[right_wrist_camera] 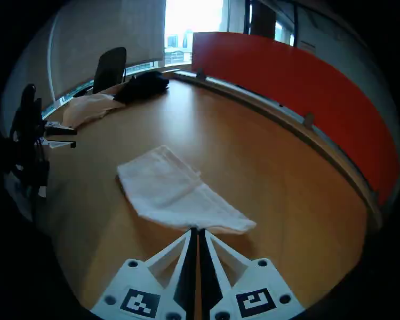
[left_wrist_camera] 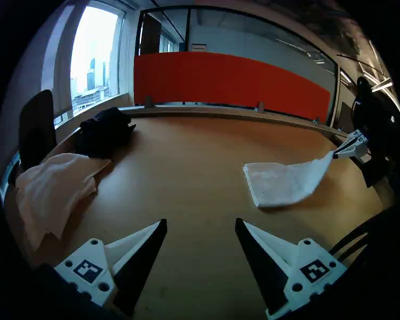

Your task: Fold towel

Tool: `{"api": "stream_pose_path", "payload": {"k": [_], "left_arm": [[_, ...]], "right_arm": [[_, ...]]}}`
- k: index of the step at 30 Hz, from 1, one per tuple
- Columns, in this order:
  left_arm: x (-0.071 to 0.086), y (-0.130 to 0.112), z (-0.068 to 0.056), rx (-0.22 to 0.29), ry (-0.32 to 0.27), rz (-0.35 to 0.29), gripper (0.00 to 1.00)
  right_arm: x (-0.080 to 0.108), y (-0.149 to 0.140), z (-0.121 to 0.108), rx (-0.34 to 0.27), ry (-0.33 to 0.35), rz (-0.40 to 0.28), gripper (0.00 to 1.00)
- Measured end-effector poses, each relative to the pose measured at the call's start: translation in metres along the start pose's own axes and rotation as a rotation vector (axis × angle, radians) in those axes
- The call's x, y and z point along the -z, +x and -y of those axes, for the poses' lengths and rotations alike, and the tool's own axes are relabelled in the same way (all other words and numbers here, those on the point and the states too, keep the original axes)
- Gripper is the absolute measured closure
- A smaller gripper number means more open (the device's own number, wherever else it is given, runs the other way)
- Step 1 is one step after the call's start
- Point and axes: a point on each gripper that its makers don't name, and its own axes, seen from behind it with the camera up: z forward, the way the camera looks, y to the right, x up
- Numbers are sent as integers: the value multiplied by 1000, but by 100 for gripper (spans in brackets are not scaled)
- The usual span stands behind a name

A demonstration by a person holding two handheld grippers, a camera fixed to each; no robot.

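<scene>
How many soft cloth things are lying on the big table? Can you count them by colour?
White towel: 1
Cream cloth: 1
Black bundle: 1
Total: 3

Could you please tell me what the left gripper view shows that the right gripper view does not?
Left gripper view: the open left tongs up close, and a corner of the towel raised off the table, seen side-on. Right gripper view: the right tongs shut on that corner, up close. Both: the towel, table, red divider, black cloth and cream cloth.
</scene>
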Motion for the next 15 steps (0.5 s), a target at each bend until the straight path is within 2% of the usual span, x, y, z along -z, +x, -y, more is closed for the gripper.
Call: {"api": "stream_pose_path", "payload": {"k": [6,11,15], "left_arm": [[4,-3,0,13,5,2,5],[8,-4,2,25,11,1,6],[10,-6,7,30,20,2,5]], "right_arm": [[-16,44,18,71,61,-38,97],[-43,74,48,136,140,-51,97],[-72,87,80,183,215,-40,97]]}}
